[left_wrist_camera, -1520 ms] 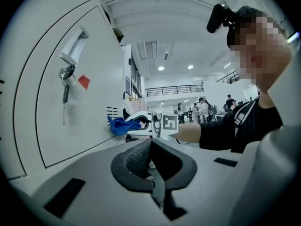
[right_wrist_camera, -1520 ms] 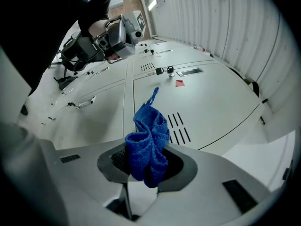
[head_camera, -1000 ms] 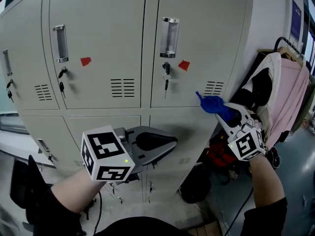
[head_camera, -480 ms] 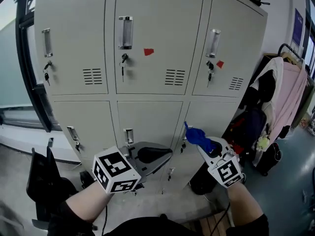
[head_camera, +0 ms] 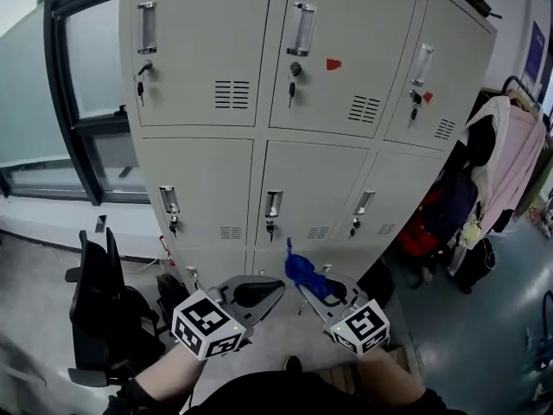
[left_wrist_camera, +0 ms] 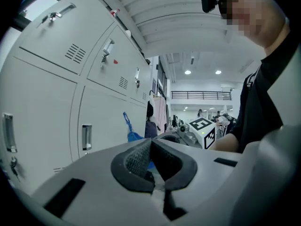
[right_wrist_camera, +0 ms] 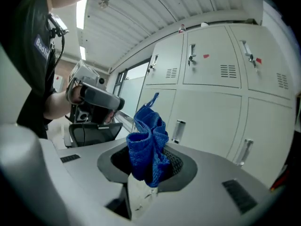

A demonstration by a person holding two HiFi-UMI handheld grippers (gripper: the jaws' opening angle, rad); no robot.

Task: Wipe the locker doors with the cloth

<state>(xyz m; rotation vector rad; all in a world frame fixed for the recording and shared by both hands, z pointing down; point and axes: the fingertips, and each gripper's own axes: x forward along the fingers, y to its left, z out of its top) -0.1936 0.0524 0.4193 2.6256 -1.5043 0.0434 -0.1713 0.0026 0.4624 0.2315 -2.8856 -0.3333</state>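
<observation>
The grey lockers [head_camera: 302, 171] stand ahead in three columns, with handles, keys and red stickers [head_camera: 333, 63] on the upper doors. Both grippers sit low in the head view, well short of the doors. My right gripper [head_camera: 304, 285] is shut on a crumpled blue cloth [head_camera: 301, 269], which sticks up from between its pads. In the right gripper view the cloth [right_wrist_camera: 147, 145] bunches up in front of the locker doors [right_wrist_camera: 221, 102]. My left gripper [head_camera: 273, 289] is shut with nothing in it, and its pads [left_wrist_camera: 136, 158] meet. The blue cloth [left_wrist_camera: 129, 131] shows beyond them.
A black office chair [head_camera: 97, 309] stands on the floor at the left, below a window [head_camera: 47, 102]. To the right of the lockers hang pink and white garments [head_camera: 508, 158] on a rack, with red bags [head_camera: 423, 230] below.
The view has pulled back from the lockers, so more doors show. Both grippers have dropped to the bottom of the view and come closer together. The right one still holds the cloth.
</observation>
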